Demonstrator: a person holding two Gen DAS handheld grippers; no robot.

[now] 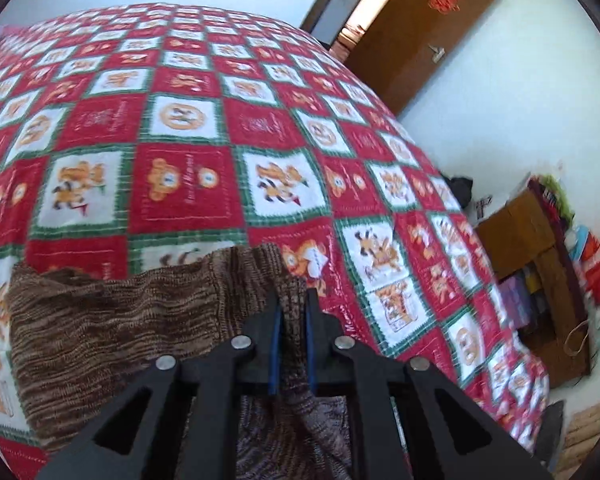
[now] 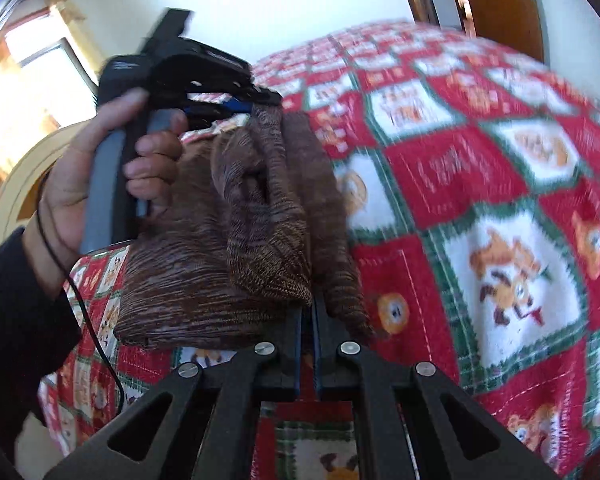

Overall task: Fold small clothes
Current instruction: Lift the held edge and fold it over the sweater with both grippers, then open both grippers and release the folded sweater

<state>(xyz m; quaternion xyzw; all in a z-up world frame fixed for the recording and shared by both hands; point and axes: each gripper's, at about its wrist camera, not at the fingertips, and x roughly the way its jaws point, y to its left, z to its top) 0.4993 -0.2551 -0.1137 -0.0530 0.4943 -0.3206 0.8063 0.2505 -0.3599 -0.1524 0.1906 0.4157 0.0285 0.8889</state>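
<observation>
Checkered bedspread (image 1: 188, 128), both grippers (image 1: 292, 300) (image 2: 308, 308) pinching brown knit (image 1: 100, 320), R grip blurry, prob.

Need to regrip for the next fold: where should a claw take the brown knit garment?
Take the brown knit garment at its free lower corner, coming in level from the edge over the patchwork quilt. The upper part is bunched in the left claw; that corner hangs flat.
</observation>
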